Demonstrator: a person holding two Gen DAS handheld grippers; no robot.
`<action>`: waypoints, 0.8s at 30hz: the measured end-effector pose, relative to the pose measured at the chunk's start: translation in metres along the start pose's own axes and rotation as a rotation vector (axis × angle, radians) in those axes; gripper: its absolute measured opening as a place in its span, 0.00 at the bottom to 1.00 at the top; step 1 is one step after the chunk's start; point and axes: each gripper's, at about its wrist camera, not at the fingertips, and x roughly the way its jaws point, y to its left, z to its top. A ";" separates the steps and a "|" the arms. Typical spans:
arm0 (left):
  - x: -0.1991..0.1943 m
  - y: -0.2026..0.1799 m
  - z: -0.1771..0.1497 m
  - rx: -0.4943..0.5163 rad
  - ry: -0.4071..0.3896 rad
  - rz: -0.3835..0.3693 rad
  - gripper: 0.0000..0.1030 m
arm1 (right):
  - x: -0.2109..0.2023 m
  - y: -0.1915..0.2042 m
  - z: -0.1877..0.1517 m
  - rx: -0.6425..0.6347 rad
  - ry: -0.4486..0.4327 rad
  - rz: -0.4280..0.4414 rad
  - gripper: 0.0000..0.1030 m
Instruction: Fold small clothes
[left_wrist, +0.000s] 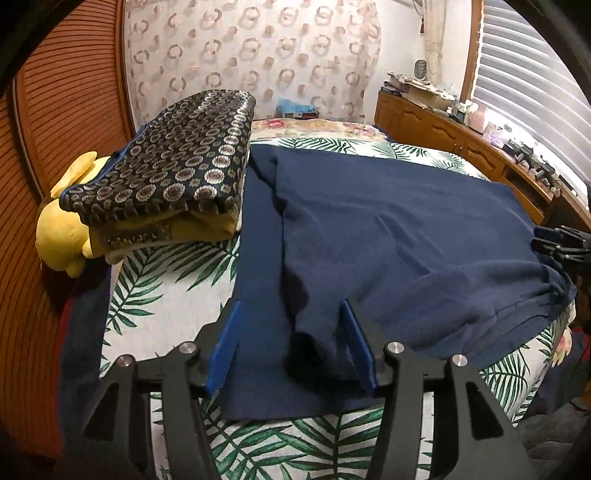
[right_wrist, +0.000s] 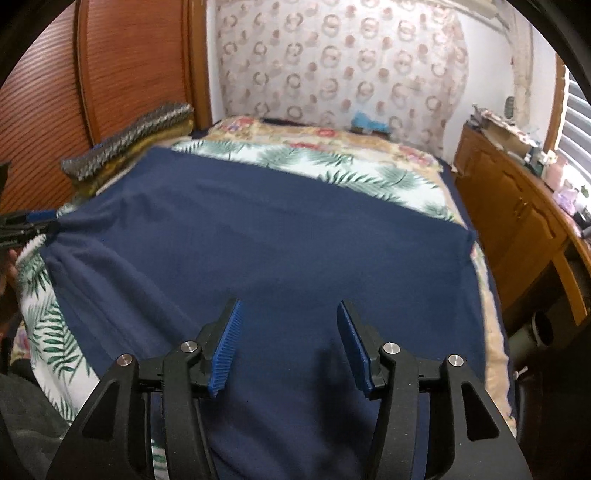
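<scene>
Navy garment (left_wrist: 388, 236) flat, beneath both open tools

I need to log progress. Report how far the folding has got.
Done: the navy garment lies spread on the palm-leaf bedsheet, with one long side strip apparently folded. In hand: nothing; the left gripper and right gripper are open above the cloth. Left: the remaining folds. The patterned folded stack beside it lies apart.
</scene>
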 end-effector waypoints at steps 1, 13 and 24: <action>0.001 0.001 0.000 -0.001 0.003 0.001 0.52 | 0.005 0.002 -0.001 -0.006 0.011 0.000 0.52; 0.014 0.013 -0.012 -0.036 0.035 -0.012 0.53 | 0.027 0.009 -0.012 -0.026 0.052 -0.004 0.61; 0.013 0.014 -0.012 -0.036 0.041 -0.008 0.56 | 0.026 0.009 -0.018 0.000 0.021 -0.008 0.72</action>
